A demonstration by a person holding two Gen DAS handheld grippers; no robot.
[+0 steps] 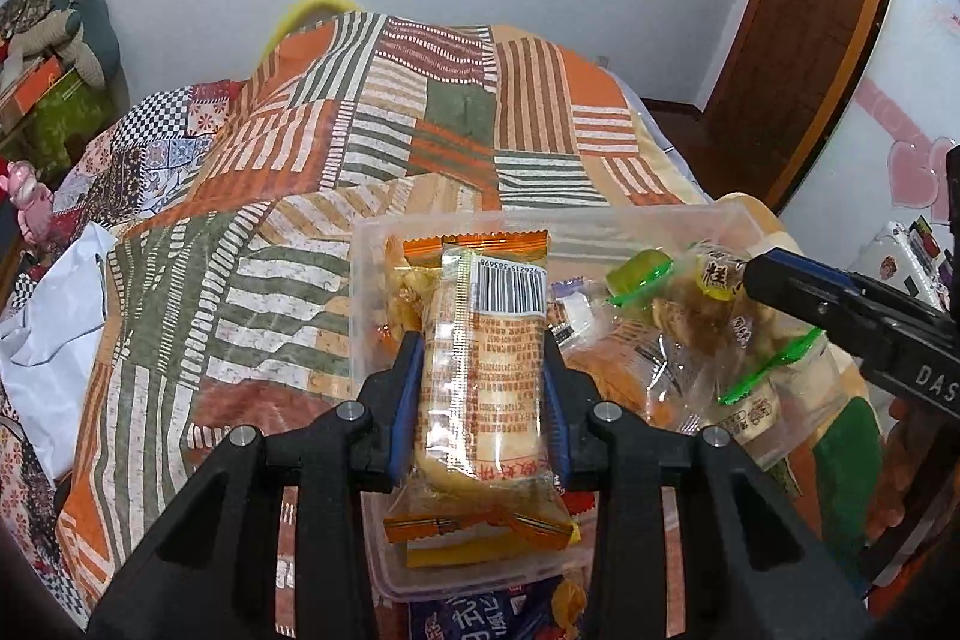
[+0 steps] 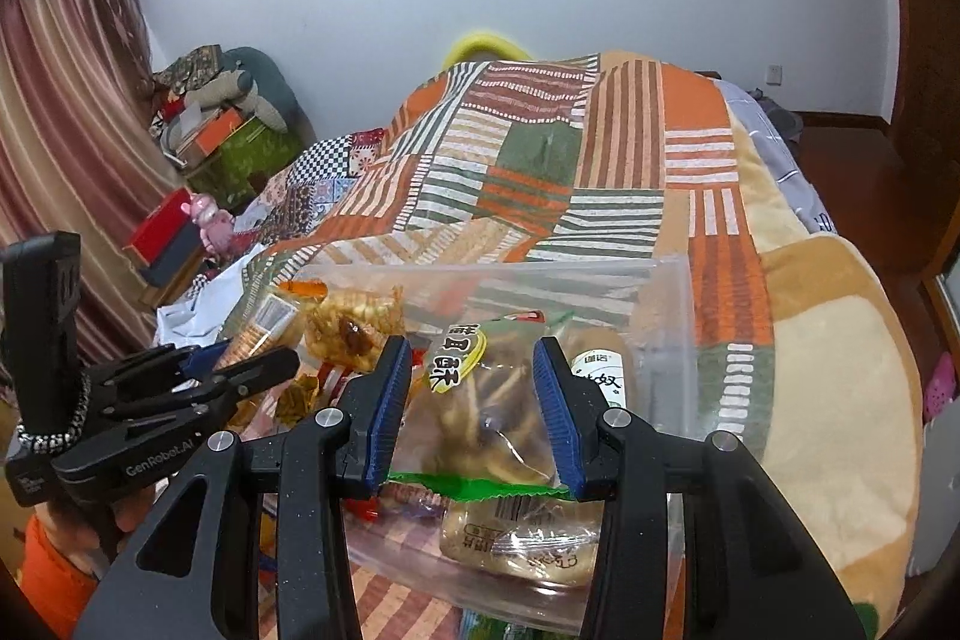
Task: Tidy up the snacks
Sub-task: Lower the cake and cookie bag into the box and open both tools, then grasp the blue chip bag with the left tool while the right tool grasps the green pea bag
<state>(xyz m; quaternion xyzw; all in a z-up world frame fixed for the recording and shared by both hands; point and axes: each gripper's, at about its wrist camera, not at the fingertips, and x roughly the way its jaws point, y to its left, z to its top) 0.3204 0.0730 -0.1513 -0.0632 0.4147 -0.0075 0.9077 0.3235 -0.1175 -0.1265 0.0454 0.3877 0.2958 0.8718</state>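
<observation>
My left gripper (image 1: pixel 485 388) is shut on an orange-edged cracker packet (image 1: pixel 480 358) with a barcode, held over the left end of a clear plastic bin (image 1: pixel 384 232) on the bed. It also shows in the right wrist view (image 2: pixel 240 358). My right gripper (image 2: pixel 474 412) is shut on a clear green-edged snack bag (image 2: pixel 486 424) over the bin's right part (image 2: pixel 678 316). In the left wrist view the right gripper (image 1: pixel 756 274) holds that bag (image 1: pixel 708 304). More wrapped snacks (image 2: pixel 354 328) lie in the bin.
The bin sits on a patchwork orange, green and white blanket (image 1: pixel 372 124). A blue packet (image 1: pixel 480 616) lies at the near edge. White cloth (image 1: pixel 48 316) lies at left. Boxes and plush toys (image 2: pixel 222 124) are stacked by the curtain.
</observation>
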